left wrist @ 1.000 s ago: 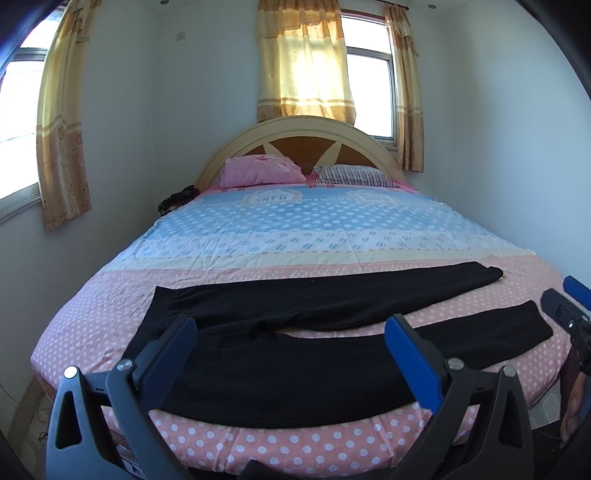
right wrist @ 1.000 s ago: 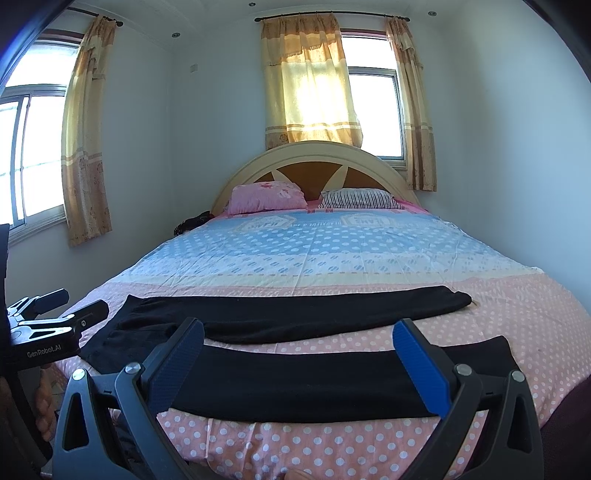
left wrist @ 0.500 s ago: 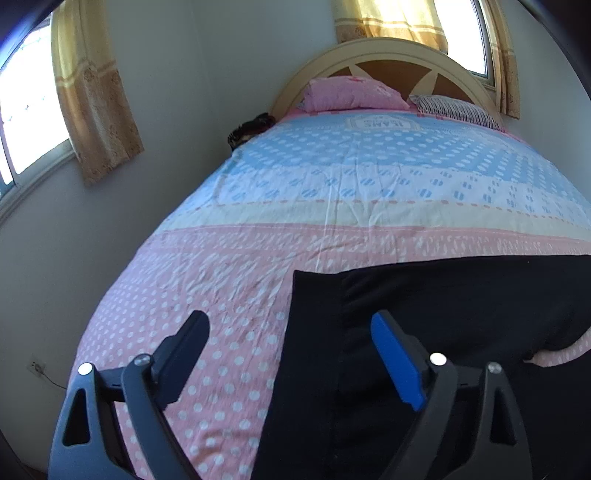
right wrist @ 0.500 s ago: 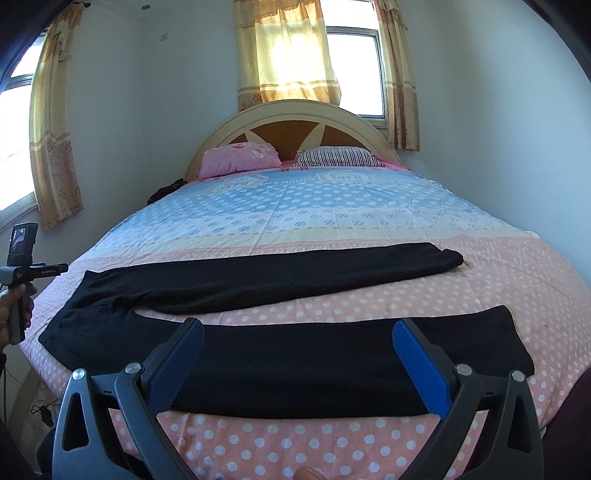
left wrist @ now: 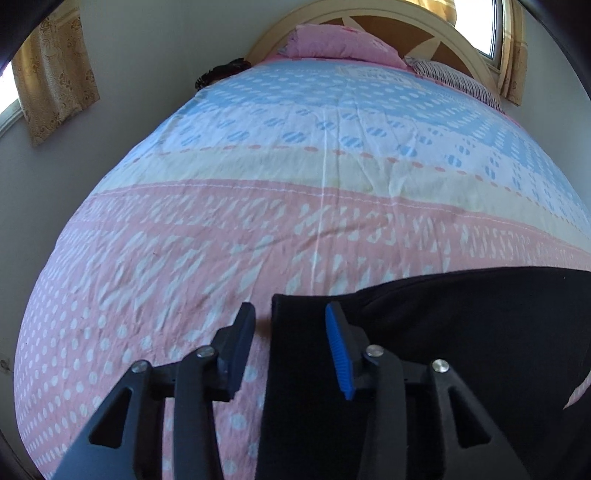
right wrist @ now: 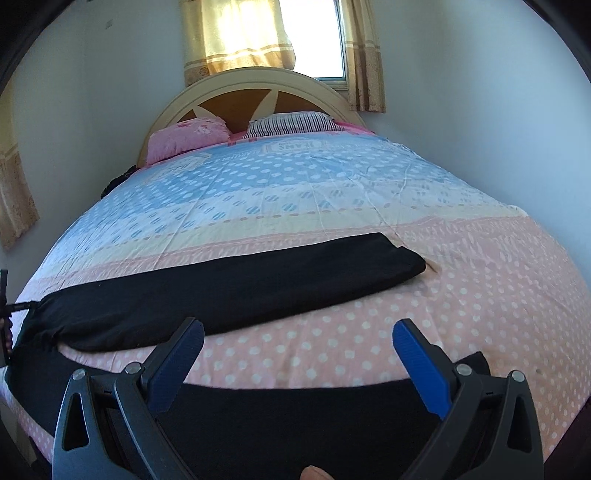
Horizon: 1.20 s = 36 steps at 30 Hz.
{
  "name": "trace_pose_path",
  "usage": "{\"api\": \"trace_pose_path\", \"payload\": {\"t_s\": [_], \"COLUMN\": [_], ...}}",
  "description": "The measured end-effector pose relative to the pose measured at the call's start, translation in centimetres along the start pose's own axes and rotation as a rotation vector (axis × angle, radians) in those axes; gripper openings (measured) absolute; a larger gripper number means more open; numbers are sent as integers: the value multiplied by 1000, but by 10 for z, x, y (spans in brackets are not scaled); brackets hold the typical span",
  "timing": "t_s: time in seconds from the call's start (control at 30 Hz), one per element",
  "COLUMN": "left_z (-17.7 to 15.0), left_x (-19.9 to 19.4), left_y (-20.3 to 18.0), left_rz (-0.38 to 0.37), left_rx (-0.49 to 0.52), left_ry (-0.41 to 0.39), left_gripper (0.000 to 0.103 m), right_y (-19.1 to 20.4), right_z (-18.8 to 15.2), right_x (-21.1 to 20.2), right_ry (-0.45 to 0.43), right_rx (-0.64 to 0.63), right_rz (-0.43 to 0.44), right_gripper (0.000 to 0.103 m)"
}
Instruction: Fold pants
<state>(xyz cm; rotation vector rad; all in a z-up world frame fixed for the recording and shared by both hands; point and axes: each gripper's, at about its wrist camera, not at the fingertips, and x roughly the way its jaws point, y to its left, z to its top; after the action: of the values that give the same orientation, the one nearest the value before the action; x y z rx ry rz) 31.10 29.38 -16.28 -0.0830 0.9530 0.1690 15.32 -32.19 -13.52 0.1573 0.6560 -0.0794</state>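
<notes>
The left gripper (left wrist: 290, 325) is closing its fingers astride the waistband corner of the black pants (left wrist: 461, 332), at 6 o'clock on the bed (left wrist: 258, 229), likely to lift it. The right gripper (right wrist: 297, 341) hovers wide open, empty, over the near leg. Curtained window (right wrist: 258, 33) behind the headboard (right wrist: 240, 96).

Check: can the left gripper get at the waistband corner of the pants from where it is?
Probably yes. The left gripper already straddles the corner of the black pants, its jaws closing with the fabric edge between them, not yet pinched. Only the flat bedsheet lies around it; nothing blocks the way.
</notes>
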Motion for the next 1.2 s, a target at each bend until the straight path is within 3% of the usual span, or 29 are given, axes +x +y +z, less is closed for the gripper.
{"api": "trace_pose_path", "payload": {"t_s": [0.1, 0.23, 0.5, 0.63, 0.7, 0.83, 0.9, 0.93, 0.97, 1.0, 1.07, 1.2], "left_z": [-1, 1, 5, 10, 10, 9, 9, 9, 9, 9, 11, 14], "left_x": [0, -2, 3, 8, 9, 9, 8, 8, 7, 6, 3, -22], "left_y": [-2, -3, -4, 2, 0, -10, -14, -16, -19, -21, -26, -25], "left_rz": [-26, -24, -23, -41, -36, -8, 7, 14, 19, 28, 41, -2], "left_rx": [11, 25, 49, -5, -1, 83, 114, 130, 150, 163, 187, 183], "left_ry": [-12, -15, 0, 24, 25, 1, -1, -1, -4, -5, -19, -95], "left_gripper": [31, 31, 34, 35, 35, 34, 30, 27, 17, 15, 13, 13], "right_y": [-26, -65, -116, -128, -128, -122, -116, -112, -110, -110, -109, -100], "right_z": [18, 39, 75, 91, 96, 102, 101, 102, 102, 102, 103, 104], "right_x": [27, 66, 128, 167, 191, 219, 228, 229, 228, 227, 218, 180], "right_ry": [48, 104, 163, 232, 303, 326, 349, 348, 345, 345, 334, 265], "right_rx": [57, 152, 171, 205, 203, 185, 173, 145, 129, 135, 135, 97], "right_rz": [-6, -27, -114, -64, -11, 5, 21, 10, 6, 24, 60, 111], "right_gripper": [101, 101, 98, 85, 85, 85, 74, 52, 26, 16, 6, 6]}}
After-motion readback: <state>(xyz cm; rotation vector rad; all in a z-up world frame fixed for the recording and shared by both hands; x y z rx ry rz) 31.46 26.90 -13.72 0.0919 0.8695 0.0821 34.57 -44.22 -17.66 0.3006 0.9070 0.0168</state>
